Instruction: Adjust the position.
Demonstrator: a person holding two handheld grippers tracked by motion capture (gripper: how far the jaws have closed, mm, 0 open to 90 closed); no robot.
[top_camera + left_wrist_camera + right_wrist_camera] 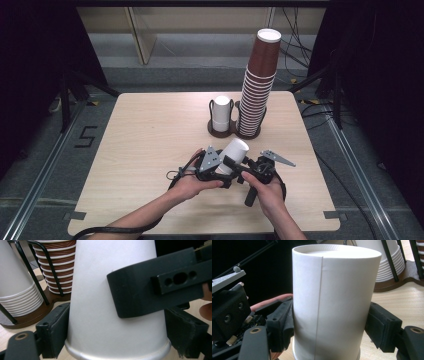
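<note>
A white paper cup (pixel 234 154) is held upside down near the front of the surface (pixel 145 140), both grippers on it at once. The right gripper (pixel 239 170) has its jaws pinching the cup around the middle of its wall, which steadies it. The left gripper (pixel 222 172) comes in lower, near the rolled rim: its left jaw lies against the cup's wall, while the right jaw stands a little apart from it, so this grip is not yet firm (probably the cup is a nested pair being pulled apart, or it is being handed across). Behind, a holder (pixel 222 131) carries a short stack of white cups (pixel 221 113) and a tall leaning stack of brown cups (pixel 257 85), which keeps both stacks upright and within reach.
</note>
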